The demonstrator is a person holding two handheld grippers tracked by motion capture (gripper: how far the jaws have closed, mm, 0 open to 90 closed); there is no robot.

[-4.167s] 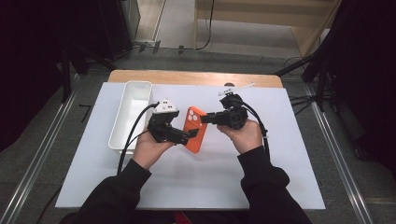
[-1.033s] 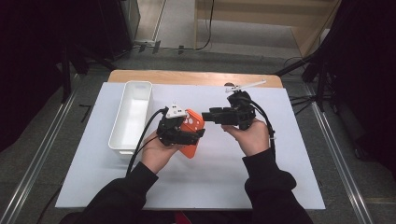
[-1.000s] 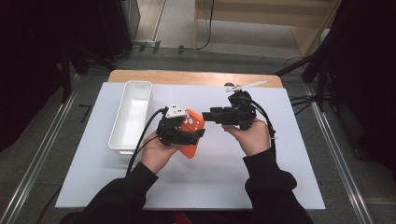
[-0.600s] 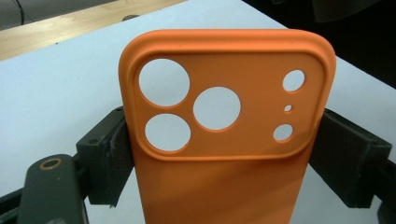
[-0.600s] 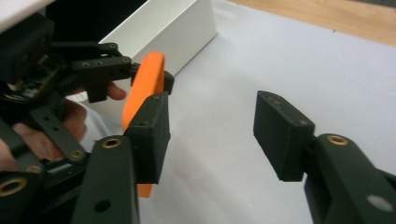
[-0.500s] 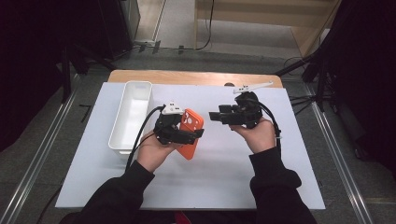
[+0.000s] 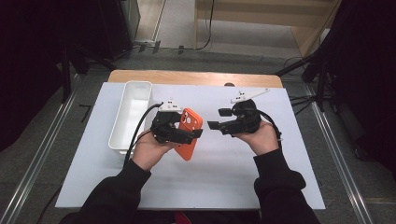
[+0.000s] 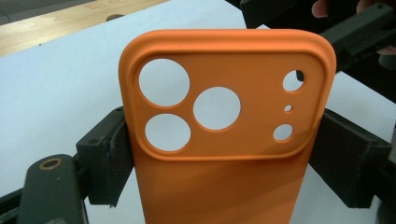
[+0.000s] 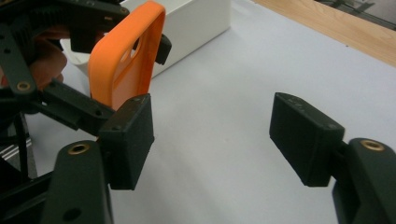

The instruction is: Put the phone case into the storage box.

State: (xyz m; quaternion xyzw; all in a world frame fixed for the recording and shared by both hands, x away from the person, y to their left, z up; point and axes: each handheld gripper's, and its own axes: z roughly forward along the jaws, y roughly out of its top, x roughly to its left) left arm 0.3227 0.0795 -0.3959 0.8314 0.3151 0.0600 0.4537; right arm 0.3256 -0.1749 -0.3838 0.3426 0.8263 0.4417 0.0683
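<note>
An orange phone case (image 7: 190, 122) with round camera holes is held above the white table, upright and tilted. My left gripper (image 7: 183, 131) is shut on it. In the left gripper view both pads (image 8: 109, 158) press the case (image 8: 233, 140) at its long sides, just below the camera cut-outs. My right gripper (image 7: 218, 118) hovers a short way to the right of the case and points at it. Its jaws have just been opening and nothing is between them (image 9: 215, 135). From there the case (image 9: 123, 60) shows edge-on at upper left.
A long white bin (image 7: 119, 126) lies left of the left hand, and its corner (image 9: 196, 23) shows beyond the case. The white table sheet (image 7: 233, 177) ends at a wooden strip (image 7: 196, 77) at the far side. Dark floor surrounds the table.
The right gripper has let go of the case's top end, drawn back to the right and spread its jaws. The left gripper keeps the case and has hardly moved.
</note>
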